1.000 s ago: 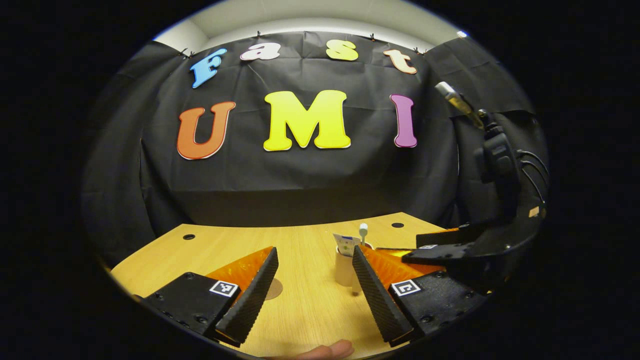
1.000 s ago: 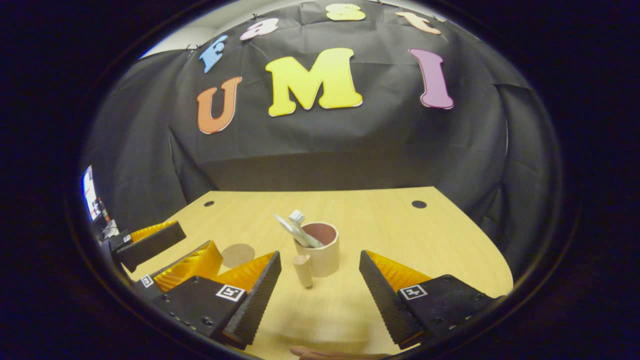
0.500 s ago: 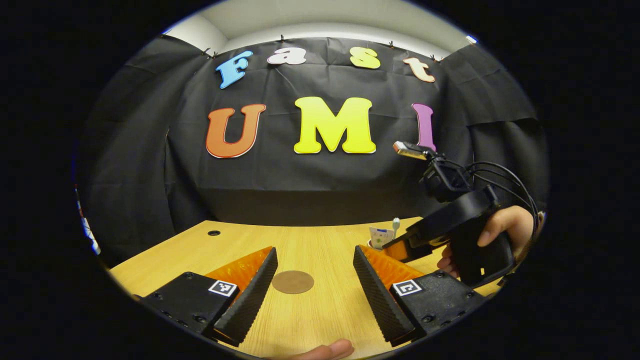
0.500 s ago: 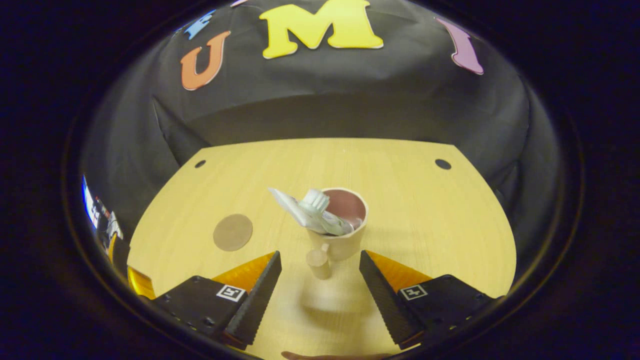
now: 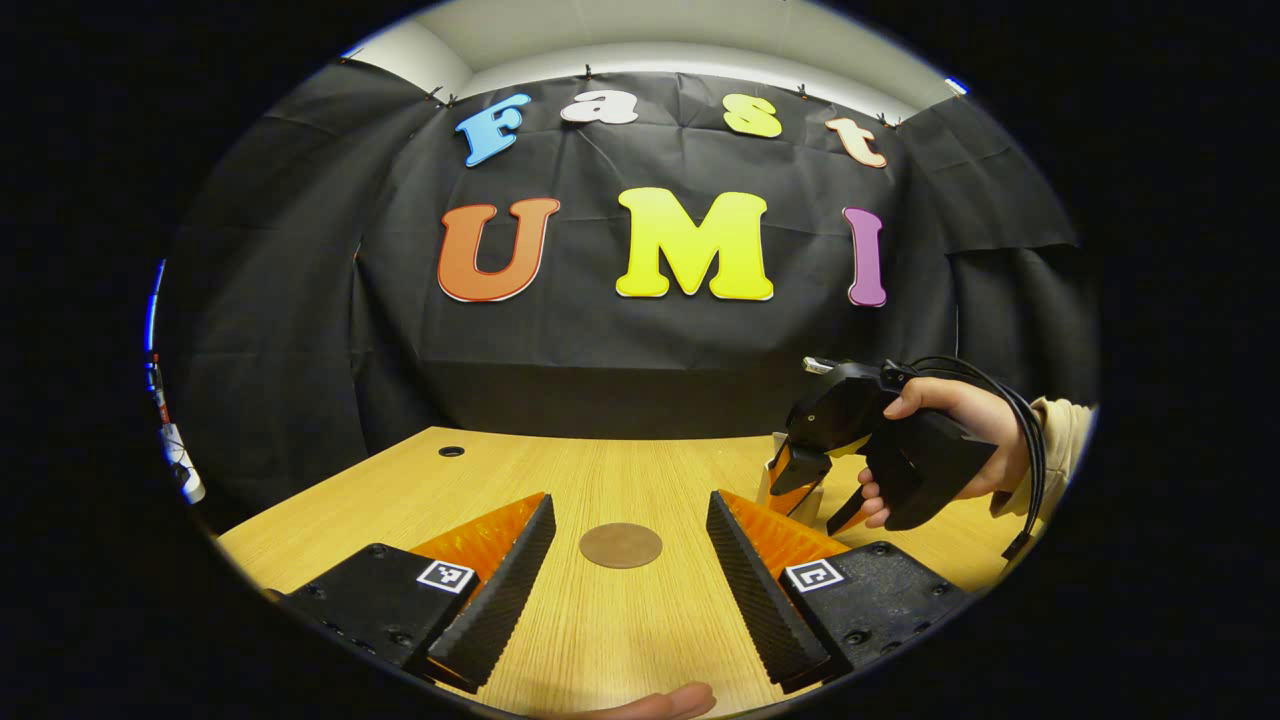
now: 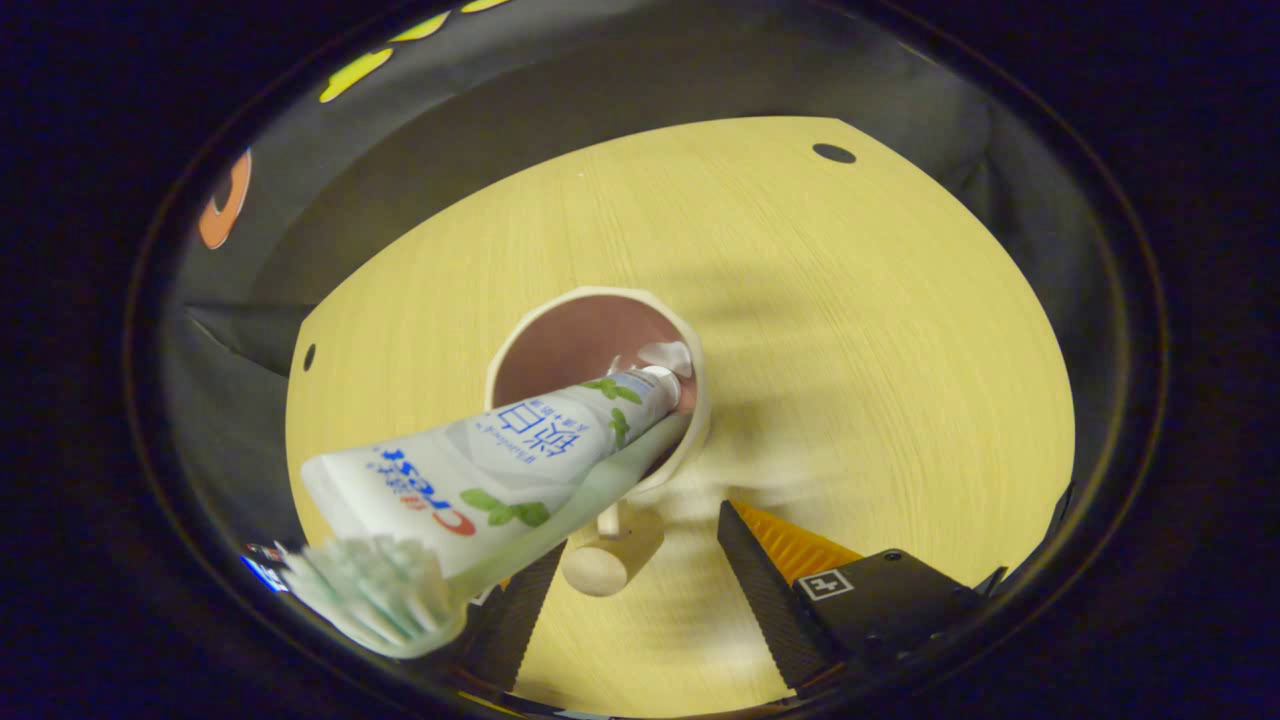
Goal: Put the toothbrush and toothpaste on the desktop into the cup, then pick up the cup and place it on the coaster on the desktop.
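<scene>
Pale wooden desktop (image 6: 880, 330), black-draped booth behind.

Change: right gripper (image 6: 640, 590) has dropped steeply over the beige handled cup (image 6: 700, 420), now centre frame, from a level approach a second ago. White toothpaste tube (image 6: 480, 470) and pale-green toothbrush (image 6: 400, 600) lean inside; both items loaded.

Cup's knobbed handle lies between open jaws, apparently untouched.

Left gripper (image 5: 630, 590): jaws open, framing round brown coaster (image 5: 620, 546).
</scene>
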The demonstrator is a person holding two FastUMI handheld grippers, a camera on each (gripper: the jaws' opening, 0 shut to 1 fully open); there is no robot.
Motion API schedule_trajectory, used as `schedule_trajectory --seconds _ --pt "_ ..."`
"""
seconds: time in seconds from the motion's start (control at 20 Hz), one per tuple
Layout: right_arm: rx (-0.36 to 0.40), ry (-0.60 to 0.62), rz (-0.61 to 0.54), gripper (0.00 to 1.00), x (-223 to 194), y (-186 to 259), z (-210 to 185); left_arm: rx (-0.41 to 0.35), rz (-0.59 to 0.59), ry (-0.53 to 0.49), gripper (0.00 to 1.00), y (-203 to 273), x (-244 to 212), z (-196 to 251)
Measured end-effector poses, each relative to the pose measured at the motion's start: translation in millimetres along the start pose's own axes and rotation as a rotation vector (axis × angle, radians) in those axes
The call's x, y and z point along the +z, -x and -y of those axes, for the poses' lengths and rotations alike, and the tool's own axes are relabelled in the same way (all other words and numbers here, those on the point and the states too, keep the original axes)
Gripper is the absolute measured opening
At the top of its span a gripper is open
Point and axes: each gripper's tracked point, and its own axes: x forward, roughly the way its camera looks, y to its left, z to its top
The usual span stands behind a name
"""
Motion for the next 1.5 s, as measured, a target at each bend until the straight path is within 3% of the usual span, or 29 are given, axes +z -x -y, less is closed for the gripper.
schedule_trajectory --seconds 0.15,0.3,0.35,0.55,0.6,0.95,1.5 --pt "-0.055 0.005 -0.013 0.98 3.1 -9.0 6.7 0.010 -0.008 0.007 0.97 2.0 -4.1 -7.0" --pt "-0.100 0.043 -0.021 0.80 4.2 -12.3 8.8 0.001 -0.018 0.013 0.97 1.7 -9.0 -5.9" --pt "-0.095 0.060 -0.025 0.81 1.9 -15.6 6.4 0.000 -0.021 0.011 0.97 0.5 -10.4 -5.9" --pt "-0.149 0.136 -0.019 0.36 1.1 -16.8 7.2 -0.007 -0.027 0.013 0.97 1.0 -12.2 -5.0" --pt "-0.161 0.169 -0.013 0.31 0.2 -18.7 9.6 -0.007 -0.028 0.013 0.97 1.2 -12.5 -5.1" --pt "-0.193 0.267 -0.001 0.25 6.6 -14.3 18.0 -0.006 -0.048 0.017 0.97 0.3 -20.1 -4.5" --pt "-0.105 0.321 0.031 0.24 8.2 -23.2 14.1 0.026 -0.038 0.021 0.97 19.8 -27.3 -28.2"
